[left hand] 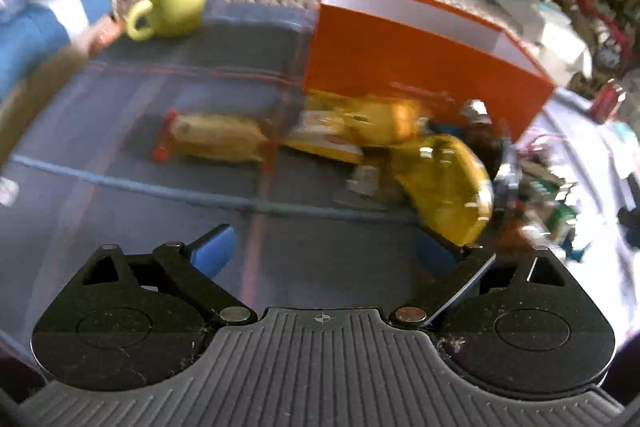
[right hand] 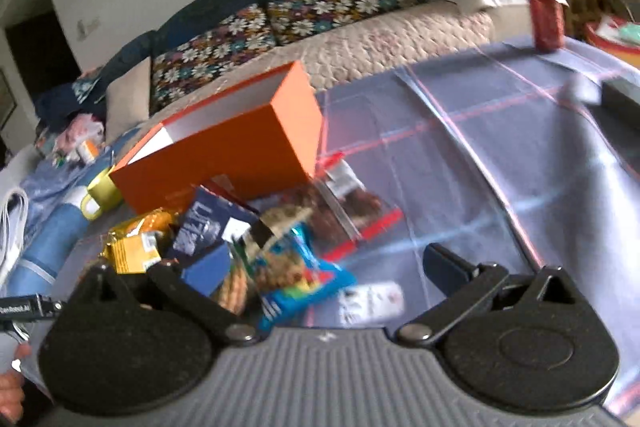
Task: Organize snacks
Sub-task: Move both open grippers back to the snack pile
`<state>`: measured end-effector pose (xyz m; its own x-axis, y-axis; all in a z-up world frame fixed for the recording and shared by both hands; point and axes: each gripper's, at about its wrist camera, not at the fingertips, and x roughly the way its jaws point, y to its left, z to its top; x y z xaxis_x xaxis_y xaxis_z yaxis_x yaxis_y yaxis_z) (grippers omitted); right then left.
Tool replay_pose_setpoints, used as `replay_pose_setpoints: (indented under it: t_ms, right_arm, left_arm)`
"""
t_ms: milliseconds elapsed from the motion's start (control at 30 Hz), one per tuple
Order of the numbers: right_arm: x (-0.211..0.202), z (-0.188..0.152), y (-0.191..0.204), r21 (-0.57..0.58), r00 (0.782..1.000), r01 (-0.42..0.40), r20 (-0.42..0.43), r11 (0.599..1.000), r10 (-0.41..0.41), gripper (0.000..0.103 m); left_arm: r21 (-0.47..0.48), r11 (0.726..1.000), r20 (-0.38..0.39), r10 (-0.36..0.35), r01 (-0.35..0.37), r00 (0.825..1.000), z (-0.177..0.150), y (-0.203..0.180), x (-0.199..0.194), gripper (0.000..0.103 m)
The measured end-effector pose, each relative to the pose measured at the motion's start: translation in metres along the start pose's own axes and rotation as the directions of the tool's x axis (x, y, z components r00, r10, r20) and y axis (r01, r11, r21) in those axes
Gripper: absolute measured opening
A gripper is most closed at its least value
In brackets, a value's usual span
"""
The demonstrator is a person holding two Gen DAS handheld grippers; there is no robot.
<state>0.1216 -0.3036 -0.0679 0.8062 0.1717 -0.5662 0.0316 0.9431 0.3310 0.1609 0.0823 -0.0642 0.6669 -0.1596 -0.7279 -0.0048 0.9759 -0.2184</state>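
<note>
Both tools are empty at this moment. The left gripper [left hand: 324, 251] has its fingers wide apart with only the cloth [left hand: 160, 75] between them. The right gripper [right hand: 326, 267] also stands spread, and nothing is pressed between its pads; a blue packet [right hand: 296, 279] lies just ahead of it, between the fingers, but is not clamped.

The snacks lie in a loose heap on the cloth. From the left tool, a tan bag [left hand: 218, 141] with a red end lies ahead and a little to the left, alone. Yellow packets [left hand: 360, 127] lie ahead to the right, and a bigger yellow bag [left hand: 444, 187] comes close to the right finger. Behind them, further from the tool, stands the orange box [left hand: 420, 67], open at the top. I judge that the box stands so close behind the heap because the snacks should go into it with a short move.

From the right tool, the heap is ahead and to the left: a dark blue packet [right hand: 208, 227], a clear bag [right hand: 348, 203] of brown pieces, and a white packet [right hand: 372, 301] near the middle. The box is beyond these.

The green mug [left hand: 172, 9] stands far ahead on the left, well apart from the snacks. The pictures are blurred, so the labels cannot be read.
</note>
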Motion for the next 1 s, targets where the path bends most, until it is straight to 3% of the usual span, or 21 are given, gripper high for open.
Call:
replay_pose_setpoints:
  t_ms: [133, 200, 233, 333, 467, 600, 700, 800, 1000]
  right_arm:
    - [-0.016, 0.002, 0.003, -0.013, 0.999, 0.003, 0.038, 1.0, -0.003, 0.102]
    - [-0.022, 0.002, 0.009, -0.027, 0.999, -0.009, 0.044, 1.0, 0.01, 0.102]
    - [-0.024, 0.004, 0.01, -0.037, 0.999, -0.01, 0.045, 0.999, 0.012, 0.102]
    - [-0.033, 0.002, 0.013, -0.064, 0.999, -0.004, 0.049, 0.998, 0.008, 0.102]
    - [-0.034, 0.0, 0.01, -0.051, 0.999, -0.011, 0.048, 0.999, 0.013, 0.102]
    - [-0.018, -0.005, 0.027, -0.075, 0.997, -0.075, -0.011, 0.994, 0.075, 0.102]
    - [-0.004, -0.014, 0.057, -0.156, 0.99, -0.136, -0.067, 0.978, 0.127, 0.102]
    - [0.009, -0.023, 0.086, -0.248, 0.985, -0.166, -0.087, 0.954, 0.149, 0.102]
    - [0.028, -0.026, 0.133, -0.416, 0.973, -0.229, -0.091, 0.88, 0.21, 0.1]
  left_arm:
    - [-0.036, 0.995, 0.024, -0.096, 0.097, 0.995, 0.019, -0.026, 0.003, 0.077]
    - [-0.035, 0.995, 0.039, -0.094, 0.095, 0.995, 0.03, -0.043, 0.015, 0.077]
    - [-0.036, 0.996, 0.036, -0.077, 0.078, 0.996, 0.035, -0.048, 0.023, 0.074]
    - [-0.025, 1.0, 0.024, 0.009, -0.009, 1.0, 0.039, -0.052, 0.042, 0.052]
    - [-0.077, 0.997, -0.027, 0.001, -0.003, 1.0, 0.029, -0.028, 0.039, 0.045]
    - [-0.102, 0.994, -0.041, 0.019, -0.023, 0.999, 0.016, 0.006, 0.021, 0.048]
    - [-0.075, 0.991, -0.012, 0.109, -0.109, 0.994, 0.013, 0.021, 0.011, 0.06]
    - [-0.072, 0.981, 0.008, 0.18, -0.179, 0.984, 0.014, 0.036, 0.004, 0.056]
    - [-0.112, 0.987, 0.051, 0.125, -0.118, 0.991, 0.011, 0.04, -0.022, 0.065]
